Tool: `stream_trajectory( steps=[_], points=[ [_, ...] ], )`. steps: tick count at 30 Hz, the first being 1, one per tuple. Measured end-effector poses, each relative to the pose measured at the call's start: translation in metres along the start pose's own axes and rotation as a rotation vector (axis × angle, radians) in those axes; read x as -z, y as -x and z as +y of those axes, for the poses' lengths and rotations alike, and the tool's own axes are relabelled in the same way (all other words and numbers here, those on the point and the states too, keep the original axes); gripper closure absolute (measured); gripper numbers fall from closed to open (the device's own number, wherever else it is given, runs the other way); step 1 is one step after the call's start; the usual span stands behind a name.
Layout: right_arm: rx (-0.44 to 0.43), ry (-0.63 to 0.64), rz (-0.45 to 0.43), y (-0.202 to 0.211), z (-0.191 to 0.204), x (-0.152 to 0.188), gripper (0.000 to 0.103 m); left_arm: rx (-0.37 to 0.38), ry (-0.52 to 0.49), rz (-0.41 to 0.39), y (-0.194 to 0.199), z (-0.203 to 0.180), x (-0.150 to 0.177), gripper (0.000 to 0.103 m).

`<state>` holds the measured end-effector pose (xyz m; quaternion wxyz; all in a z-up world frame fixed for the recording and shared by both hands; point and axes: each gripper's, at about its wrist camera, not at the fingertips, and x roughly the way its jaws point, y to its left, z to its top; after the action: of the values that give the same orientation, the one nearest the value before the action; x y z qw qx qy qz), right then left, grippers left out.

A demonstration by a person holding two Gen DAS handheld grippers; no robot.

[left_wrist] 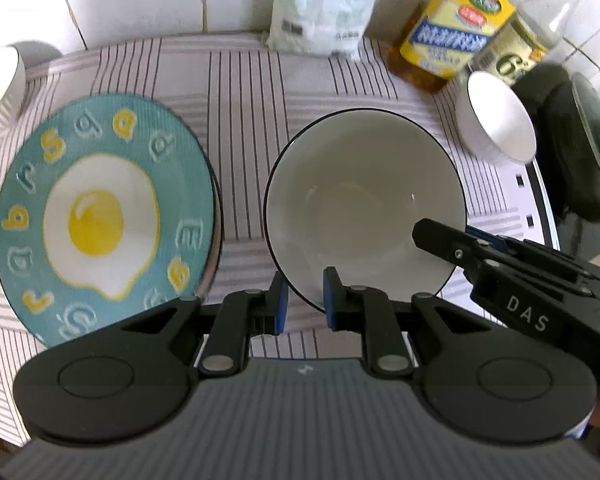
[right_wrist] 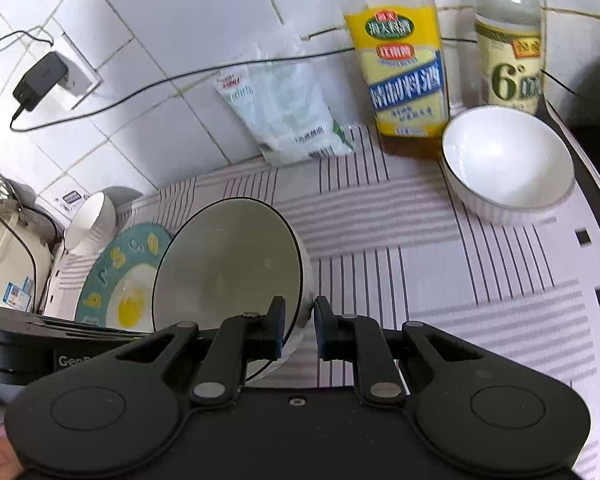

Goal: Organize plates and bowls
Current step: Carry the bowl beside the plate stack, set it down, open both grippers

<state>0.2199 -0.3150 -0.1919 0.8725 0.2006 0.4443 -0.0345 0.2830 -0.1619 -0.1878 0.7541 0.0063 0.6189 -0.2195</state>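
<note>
Now my right gripper pinches the bowl rim, tilting it; my left gripper straddles the near rim, slightly open, beside the plate.

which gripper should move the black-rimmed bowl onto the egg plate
Right. The right hand-held gripper straddles the black-rimmed white bowl's rim. The left hand-held gripper only sits near its edge, beside the teal fried-egg plate.
</note>
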Motion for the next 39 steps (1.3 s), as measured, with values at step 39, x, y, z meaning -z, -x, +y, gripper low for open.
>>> stream_trajectory(
  steps=[39],
  points=[
    [-0.067,0.059,-0.099,0.077,-0.02,0.008,0.051,-0.063,-0.29,0.029,0.029,-0.046,-0.011,0.06]
  ],
)
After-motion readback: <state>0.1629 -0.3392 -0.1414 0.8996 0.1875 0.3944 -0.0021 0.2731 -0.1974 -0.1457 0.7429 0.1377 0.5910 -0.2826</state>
